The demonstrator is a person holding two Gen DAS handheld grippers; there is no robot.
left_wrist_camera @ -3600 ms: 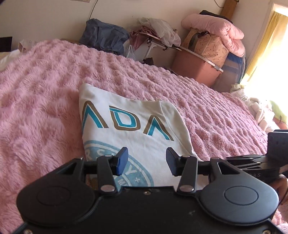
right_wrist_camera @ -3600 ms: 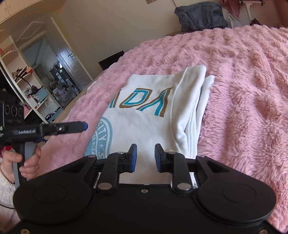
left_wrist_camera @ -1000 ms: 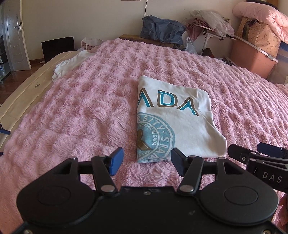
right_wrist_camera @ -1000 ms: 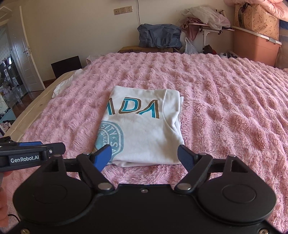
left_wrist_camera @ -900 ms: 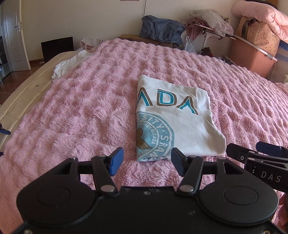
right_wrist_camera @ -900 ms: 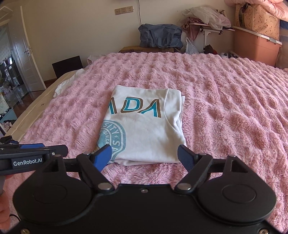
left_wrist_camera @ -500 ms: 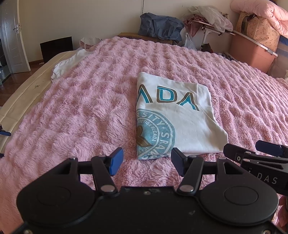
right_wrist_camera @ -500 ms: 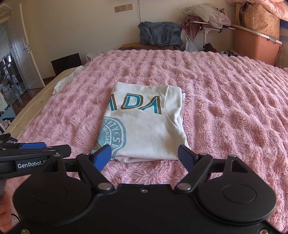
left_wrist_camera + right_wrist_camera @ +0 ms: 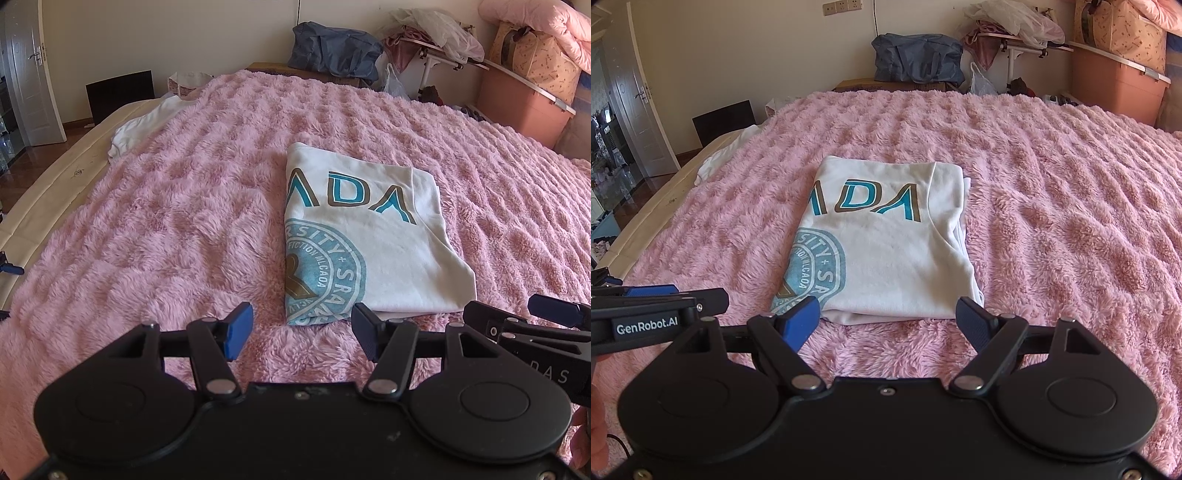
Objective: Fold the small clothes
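A white T-shirt (image 9: 369, 236) with teal and brown print lies folded into a flat rectangle on the pink fluffy bedspread (image 9: 166, 221). It also shows in the right wrist view (image 9: 886, 243). My left gripper (image 9: 301, 332) is open and empty, hovering just short of the shirt's near left corner. My right gripper (image 9: 890, 321) is wide open and empty, hovering at the shirt's near edge. Each gripper's fingers show at the edge of the other's view.
A loose white garment (image 9: 144, 125) lies at the bed's far left edge. Beyond the bed are a dark blue bag (image 9: 916, 55), a cluttered rack (image 9: 1015, 33) and a pink storage bin (image 9: 1119, 88). A door (image 9: 639, 107) stands at left.
Both grippers let go of the folded shirt and drew back toward the near side. The right gripper opened wide. In the last second both edged slightly closer to the shirt.
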